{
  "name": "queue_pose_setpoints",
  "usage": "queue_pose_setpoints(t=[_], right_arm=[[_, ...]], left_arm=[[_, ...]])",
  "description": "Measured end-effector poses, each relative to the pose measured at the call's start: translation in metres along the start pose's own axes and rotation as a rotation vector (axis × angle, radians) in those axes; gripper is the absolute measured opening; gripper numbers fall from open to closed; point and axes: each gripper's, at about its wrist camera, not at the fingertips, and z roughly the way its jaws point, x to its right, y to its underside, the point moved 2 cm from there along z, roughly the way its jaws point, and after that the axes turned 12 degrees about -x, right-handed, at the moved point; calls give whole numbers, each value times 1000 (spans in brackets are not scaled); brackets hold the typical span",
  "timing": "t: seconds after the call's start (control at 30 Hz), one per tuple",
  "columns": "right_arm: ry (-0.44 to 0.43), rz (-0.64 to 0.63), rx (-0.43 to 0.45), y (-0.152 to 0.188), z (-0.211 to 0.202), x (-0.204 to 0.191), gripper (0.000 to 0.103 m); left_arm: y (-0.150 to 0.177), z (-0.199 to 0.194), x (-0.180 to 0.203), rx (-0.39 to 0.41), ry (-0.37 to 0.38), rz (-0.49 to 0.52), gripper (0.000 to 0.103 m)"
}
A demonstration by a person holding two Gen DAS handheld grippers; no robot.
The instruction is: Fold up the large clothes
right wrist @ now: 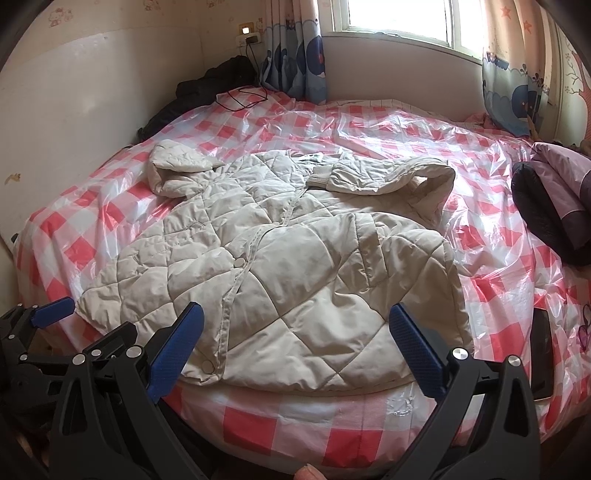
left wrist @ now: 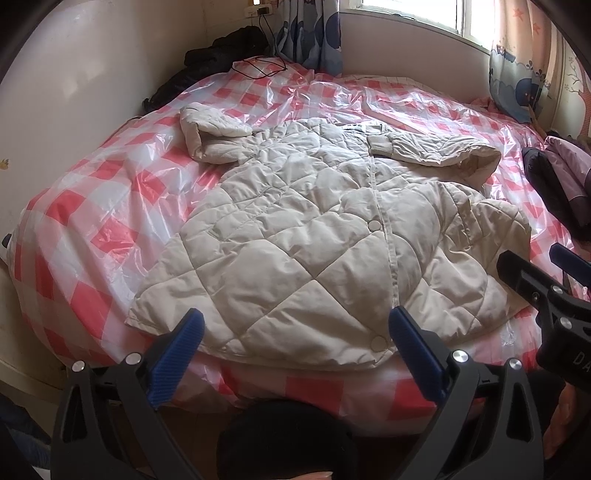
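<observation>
A beige quilted jacket (left wrist: 306, 236) lies front up on a bed covered with red-and-white checked plastic (left wrist: 92, 206), hem toward me. Its left sleeve (left wrist: 210, 136) is bent at the upper left and its right sleeve (left wrist: 436, 149) is folded across the collar. My left gripper (left wrist: 295, 350) is open and empty just above the hem's near edge. My right gripper (right wrist: 295, 347) is open and empty over the hem's right part. The jacket (right wrist: 280, 258) fills the middle of the right wrist view. The right gripper also shows in the left wrist view (left wrist: 543, 273), and the left gripper in the right wrist view (right wrist: 44, 325).
A folded purple and dark garment (right wrist: 554, 199) lies at the bed's right edge. Black clothing (left wrist: 225, 48) and a black charger cable (left wrist: 262, 68) lie at the far left corner by the wall. A window with curtains (left wrist: 314, 33) is behind the bed. A dark flat object (right wrist: 541, 354) lies near the front right.
</observation>
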Motion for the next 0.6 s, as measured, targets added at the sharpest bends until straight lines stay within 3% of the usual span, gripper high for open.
queue_pose_setpoints(t=[0.6], right_arm=[[-3, 1, -7, 0, 6, 2, 97]], left_arm=[[0, 5, 0, -9, 1, -3, 96]])
